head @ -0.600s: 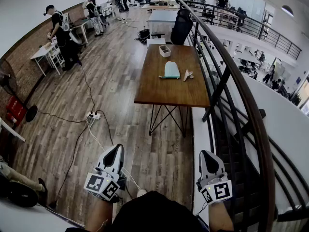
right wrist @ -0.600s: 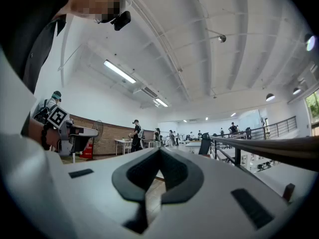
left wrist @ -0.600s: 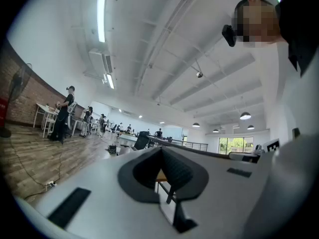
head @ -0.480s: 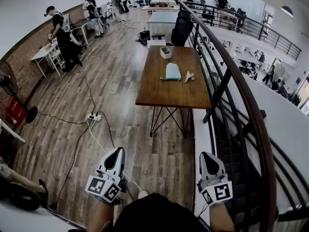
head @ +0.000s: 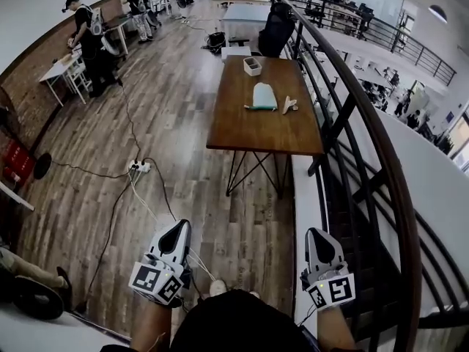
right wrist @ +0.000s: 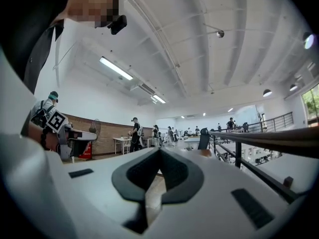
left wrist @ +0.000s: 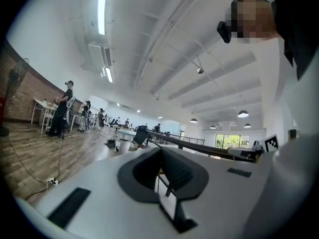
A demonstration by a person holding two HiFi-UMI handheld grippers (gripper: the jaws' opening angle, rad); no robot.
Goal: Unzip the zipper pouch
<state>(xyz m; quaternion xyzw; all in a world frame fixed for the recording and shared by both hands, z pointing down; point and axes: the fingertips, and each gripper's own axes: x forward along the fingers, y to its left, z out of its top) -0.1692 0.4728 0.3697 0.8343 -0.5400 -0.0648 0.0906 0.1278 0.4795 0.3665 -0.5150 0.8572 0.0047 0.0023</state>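
White left tool (left wrist: 160, 150) jaws pressed together, empty; brown wooden floor (left wrist: 35, 156) left; black metal railing (left wrist: 202, 144) ahead; dark-clothed person (left wrist: 62, 111) by red-brick wall (left wrist: 22, 96).

A pale mint pouch (head: 264, 95) lies on a reddish-brown wooden table (head: 256, 134) at twelve o'clock. The floor (head: 176, 123) is streaky brown planks. At seven and five o'clock, the left gripper (head: 178, 229) and right gripper (head: 316, 235) are white with dark grey pads (left wrist: 182, 171). Each carries a cube of black-and-white square markers. A black railing (head: 393, 196) curves at three o'clock. The brick wall (head: 26, 101) at ten o'clock is red-brown.
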